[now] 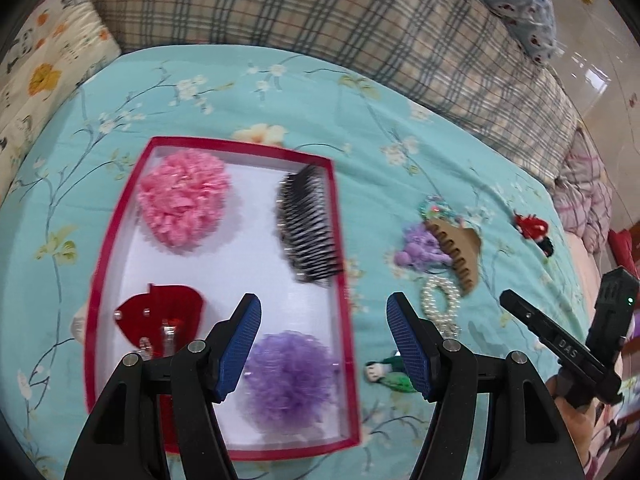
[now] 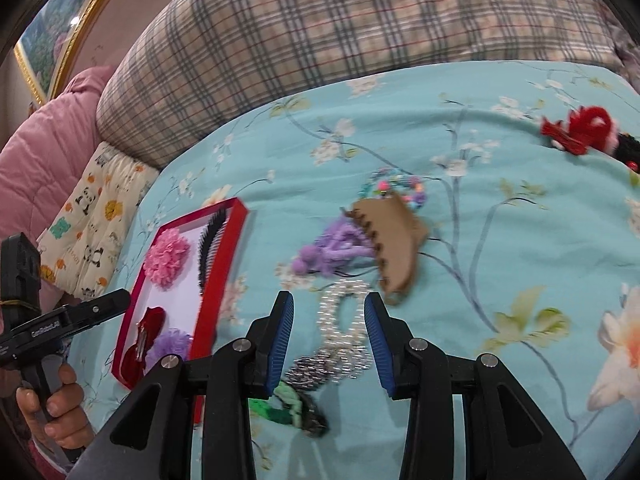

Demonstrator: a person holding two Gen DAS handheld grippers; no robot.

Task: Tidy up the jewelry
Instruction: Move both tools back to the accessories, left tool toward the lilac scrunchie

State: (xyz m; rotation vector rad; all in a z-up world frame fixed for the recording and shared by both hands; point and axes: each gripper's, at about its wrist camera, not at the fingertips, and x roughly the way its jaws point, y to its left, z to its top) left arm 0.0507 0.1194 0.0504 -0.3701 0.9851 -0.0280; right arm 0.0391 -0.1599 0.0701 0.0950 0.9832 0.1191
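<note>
Your left tool point(image 1: 324, 336) stood open with nothing between its blue pads, hovering over the right edge of the red tray point(image 1: 100, 280) on the turquoise floral bedspread point(image 1: 240, 92). Inside the tray lay a pink pom-pom point(image 1: 184, 196) at the far left, a black comb point(image 1: 308, 224) at the far right against the rim, a red clip point(image 1: 160, 312) at the near left, and a purple pom-pom point(image 1: 288, 380) at the near right.

Your right tool point(image 2: 328, 336) was also open, its pads spread on either side of the pearl bracelet point(image 2: 344, 312), which lay flat on the bedspread, not gripped. A silvery, blurred piece point(image 2: 332, 364) touched the bracelet's near end. Just beyond it sat the tan claw clip point(image 2: 396, 236), resting against a purple yarn ornament point(image 2: 332, 248), with a beaded bracelet point(image 2: 396, 184) behind the clip. A green doll-shaped clip point(image 2: 288, 404) lay beneath the tool, near the tray. A red yarn ornament point(image 2: 580, 128) sat well apart at the far right. A plaid quilt point(image 2: 320, 28) bordered the bedspread.
</note>
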